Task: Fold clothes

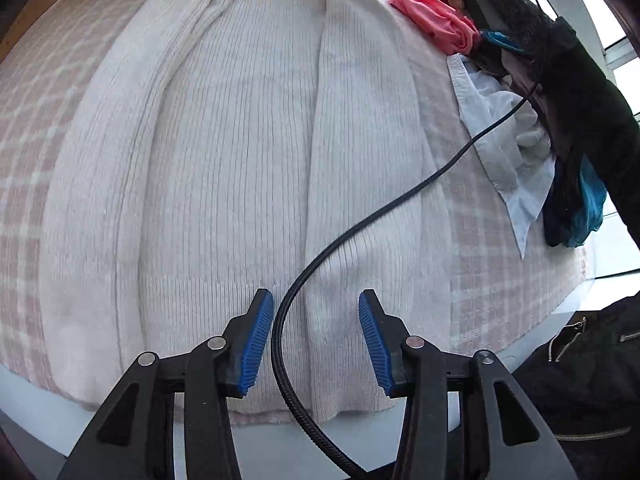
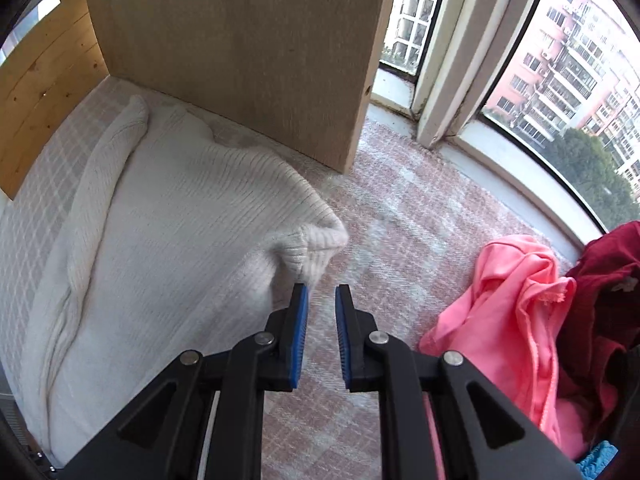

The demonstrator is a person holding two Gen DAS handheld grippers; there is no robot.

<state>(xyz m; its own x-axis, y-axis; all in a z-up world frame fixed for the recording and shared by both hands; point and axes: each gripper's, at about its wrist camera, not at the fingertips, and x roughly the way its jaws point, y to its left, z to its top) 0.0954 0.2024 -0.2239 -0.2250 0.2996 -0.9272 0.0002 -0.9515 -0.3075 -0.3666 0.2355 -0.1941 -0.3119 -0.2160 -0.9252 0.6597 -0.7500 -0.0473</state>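
Note:
A cream ribbed sweater [image 1: 240, 168] lies flat on a pink plaid cover [image 1: 28, 128], both sleeves folded in lengthwise. My left gripper [image 1: 316, 304] is open and empty just above its hem, near the front edge. In the right wrist view the same sweater [image 2: 172, 216] lies to the left, its right sleeve cuff [image 2: 316, 244] raised in a small peak. My right gripper [image 2: 322, 294] is open with a narrow gap, empty, just in front of and beside that cuff.
A pile of clothes lies to the right: a pink garment [image 1: 432, 12] [image 2: 508, 312], a light blue shirt [image 1: 500, 152], dark and teal pieces [image 1: 576, 208], a dark red garment [image 2: 608, 280]. A black cable [image 1: 400, 200] crosses the sweater. A wooden panel [image 2: 240, 48] stands behind; a window [image 2: 560, 80] is on the right.

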